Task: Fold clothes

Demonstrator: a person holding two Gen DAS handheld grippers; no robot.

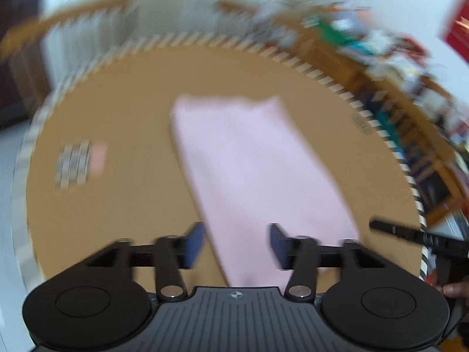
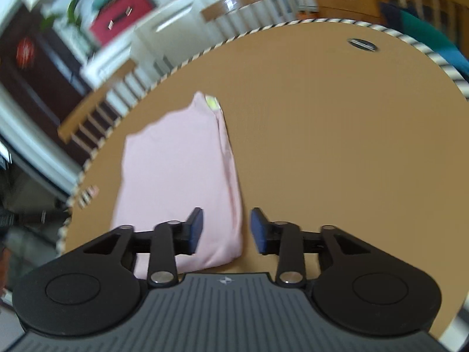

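Observation:
A pink garment (image 1: 249, 161) lies folded into a long strip on the round brown table (image 1: 117, 102). My left gripper (image 1: 236, 245) hovers over its near end, open, the blue pads clear of the cloth. In the right wrist view the same pink garment (image 2: 176, 170) stretches away from me, a yellow-green tag at its far tip. My right gripper (image 2: 225, 230) is open above the garment's near right edge, holding nothing. The right gripper's black finger (image 1: 410, 233) pokes in at the left wrist view's right edge.
A small striped card (image 1: 77, 165) lies on the table (image 2: 337, 146) to the left. The table has a striped rim. Wooden chairs (image 2: 96, 111), white cabinets and cluttered shelves (image 1: 381, 44) ring the table. A dark grommet (image 2: 362, 44) sits at the far side.

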